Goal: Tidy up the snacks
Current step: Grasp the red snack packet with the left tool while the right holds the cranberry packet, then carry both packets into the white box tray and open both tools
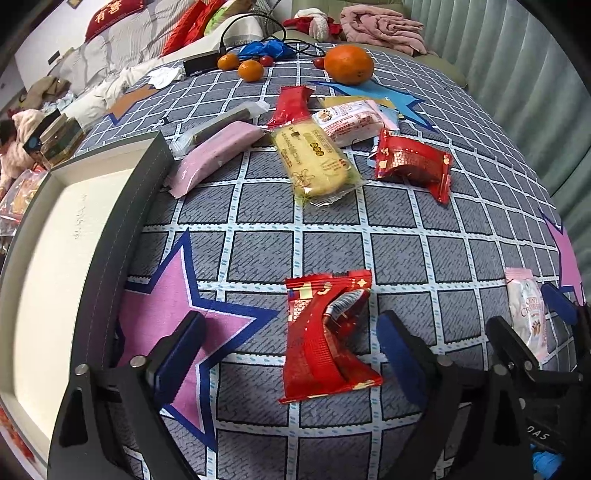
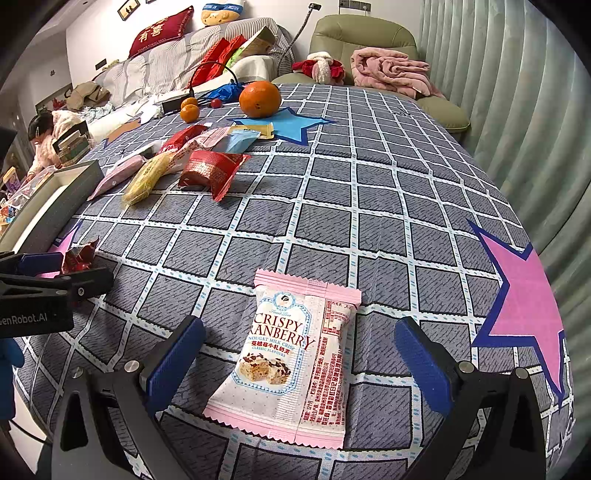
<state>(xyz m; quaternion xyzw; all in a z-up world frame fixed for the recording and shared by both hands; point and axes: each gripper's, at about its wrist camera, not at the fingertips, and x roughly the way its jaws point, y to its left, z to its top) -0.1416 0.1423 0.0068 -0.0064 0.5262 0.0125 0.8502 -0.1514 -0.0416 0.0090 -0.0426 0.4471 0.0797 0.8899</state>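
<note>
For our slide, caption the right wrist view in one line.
Open right claw straddles a pink cranberry nougat packet on the checked cloth.

1. Checked tablecloth [image 2: 369, 192]: grey squares with white lines, printed with pink and blue stars.
2. Large orange [image 2: 260, 99]: sits at the far end of the cloth, on a blue star.
3. Two small mandarins [image 2: 189, 109]: side by side, left of the large orange.
4. Black cable [image 1: 255, 26]: loops behind the fruit toward a dark rectangular device [image 1: 199, 62].
5. Blue crumpled bag [image 1: 267, 48]: lies behind the mandarins.
6. Green armchair [image 2: 364, 37]: beyond the table, carrying a pink folded blanket [image 2: 389, 70].
7. Grey striped sofa [image 2: 207, 44]: holds a red cushion [image 2: 162, 31] with gold characters.
8. Pale pleated curtain [image 2: 517, 92]: hangs along the right side.
</note>
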